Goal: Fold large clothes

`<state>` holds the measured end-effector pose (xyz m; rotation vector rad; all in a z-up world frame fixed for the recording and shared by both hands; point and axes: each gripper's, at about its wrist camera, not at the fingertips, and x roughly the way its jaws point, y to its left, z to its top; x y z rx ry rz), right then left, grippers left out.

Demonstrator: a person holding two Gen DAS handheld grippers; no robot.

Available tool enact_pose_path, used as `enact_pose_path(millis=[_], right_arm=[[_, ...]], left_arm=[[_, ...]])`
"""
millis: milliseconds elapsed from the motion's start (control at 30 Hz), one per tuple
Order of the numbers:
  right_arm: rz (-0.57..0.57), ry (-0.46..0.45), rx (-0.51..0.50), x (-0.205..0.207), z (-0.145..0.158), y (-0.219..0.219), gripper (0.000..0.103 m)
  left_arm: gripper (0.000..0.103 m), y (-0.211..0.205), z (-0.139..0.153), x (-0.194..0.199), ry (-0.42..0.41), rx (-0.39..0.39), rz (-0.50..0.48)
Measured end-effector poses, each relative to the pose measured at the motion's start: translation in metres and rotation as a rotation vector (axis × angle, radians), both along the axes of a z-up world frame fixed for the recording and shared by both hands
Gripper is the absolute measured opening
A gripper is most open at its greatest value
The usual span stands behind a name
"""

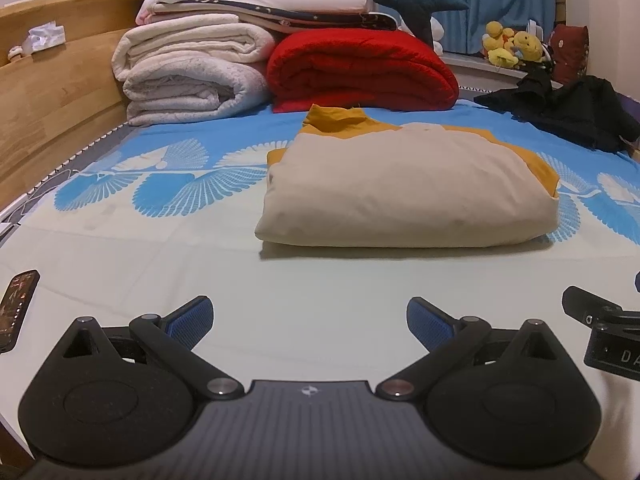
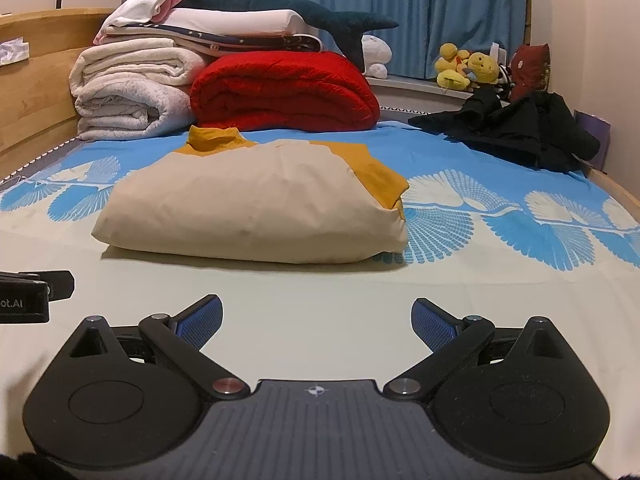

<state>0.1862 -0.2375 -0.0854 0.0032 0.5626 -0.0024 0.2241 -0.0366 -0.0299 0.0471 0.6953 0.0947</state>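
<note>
Left wrist view shows the left claw point(image 1: 310, 322) spread wide and empty, low over the bed point(image 1: 120, 264), as is the right claw point(image 2: 316, 322). Ahead lies the garment point(image 1: 404, 192), a plump beige-and-mustard folded bundle of smooth cloth. It looks finished; I would only press its edges flat, gently.

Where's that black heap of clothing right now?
The black clothing lies crumpled at the far right of the bed, near the yellow plush toys on the ledge, and to the right of the folded beige and mustard garment.
</note>
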Motion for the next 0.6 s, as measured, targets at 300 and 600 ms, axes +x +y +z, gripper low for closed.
enact_pose_path(millis=[300, 600], right_arm=[[0.003, 0.0, 0.0, 0.0, 0.0, -0.0005, 0.1], [0.017, -0.001, 0.002, -0.0023, 0.0003, -0.0007, 0.1]], left_arm=[[0.103, -0.0023, -0.0008, -0.0002, 0.003, 0.005, -0.005], [0.103, -0.0027, -0.0024, -0.0004, 0.008, 0.015, -0.012]])
